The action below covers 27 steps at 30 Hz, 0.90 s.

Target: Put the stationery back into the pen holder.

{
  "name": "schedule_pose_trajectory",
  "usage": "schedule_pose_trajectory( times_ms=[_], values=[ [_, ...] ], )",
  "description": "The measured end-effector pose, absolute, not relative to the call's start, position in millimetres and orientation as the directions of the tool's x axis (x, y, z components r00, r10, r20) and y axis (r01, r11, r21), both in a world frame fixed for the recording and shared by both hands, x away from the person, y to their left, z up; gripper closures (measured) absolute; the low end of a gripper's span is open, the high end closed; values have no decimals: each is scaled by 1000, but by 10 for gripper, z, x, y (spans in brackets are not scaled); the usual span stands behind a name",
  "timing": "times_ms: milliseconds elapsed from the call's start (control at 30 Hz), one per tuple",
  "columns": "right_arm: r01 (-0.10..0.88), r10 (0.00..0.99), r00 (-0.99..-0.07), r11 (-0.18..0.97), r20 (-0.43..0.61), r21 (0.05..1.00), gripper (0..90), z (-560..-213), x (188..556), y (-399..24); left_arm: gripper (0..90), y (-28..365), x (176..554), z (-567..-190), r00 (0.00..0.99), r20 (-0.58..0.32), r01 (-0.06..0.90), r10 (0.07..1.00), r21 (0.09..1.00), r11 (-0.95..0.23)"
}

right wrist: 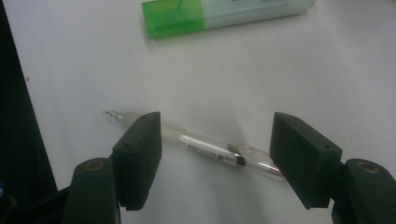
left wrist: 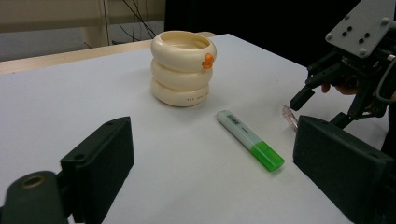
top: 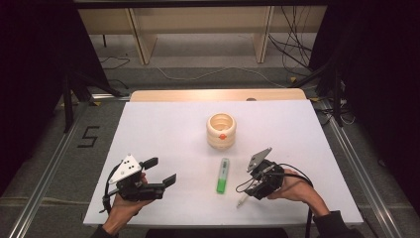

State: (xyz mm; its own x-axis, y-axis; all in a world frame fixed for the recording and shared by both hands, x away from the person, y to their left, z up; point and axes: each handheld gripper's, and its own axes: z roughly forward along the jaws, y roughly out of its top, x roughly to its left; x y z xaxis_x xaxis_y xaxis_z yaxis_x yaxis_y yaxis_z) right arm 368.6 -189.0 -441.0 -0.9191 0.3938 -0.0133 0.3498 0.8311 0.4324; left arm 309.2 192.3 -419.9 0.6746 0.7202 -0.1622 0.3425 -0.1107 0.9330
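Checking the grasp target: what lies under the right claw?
A clear pen lies on the white table, spanning the open right claw; both jaws cover parts of the barrel.

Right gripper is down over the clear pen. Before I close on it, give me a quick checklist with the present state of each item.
1. Right gripper open over the pen: ok, jaws stand wide with the pen lying between them.
2. Jaws across the barrel: not ok, the pen runs from jaw to jaw, nearly along the closing line, so closing would likely push its ends rather than pinch the barrel.
3. Pads free of the pen: cannot tell, each jaw overlaps an end of it.
4. Green highlighter out of the way: ok, it lies apart from the pen.
5. Cream ringed cup upright, mouth open: ok.
6. Left gripper clear of the work: ok, open and off to the side.
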Motion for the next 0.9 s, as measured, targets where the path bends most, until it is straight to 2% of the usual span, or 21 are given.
schedule_pose_trajectory(
  times_ms=[367, 900],
  values=[
    [282, 323, -945, 885, -53, 371, 356, -4474, 3633, -1792, 118, 1922, 3096, -4202, 675, -163, 345, 719, 932, -113],
    [233, 271, -960, 911, -67, 341, 370, -4551, 3620, -1726, 118, 1922, 3096, -4202, 677, -159, 345, 719, 931, -119]
  ],
)
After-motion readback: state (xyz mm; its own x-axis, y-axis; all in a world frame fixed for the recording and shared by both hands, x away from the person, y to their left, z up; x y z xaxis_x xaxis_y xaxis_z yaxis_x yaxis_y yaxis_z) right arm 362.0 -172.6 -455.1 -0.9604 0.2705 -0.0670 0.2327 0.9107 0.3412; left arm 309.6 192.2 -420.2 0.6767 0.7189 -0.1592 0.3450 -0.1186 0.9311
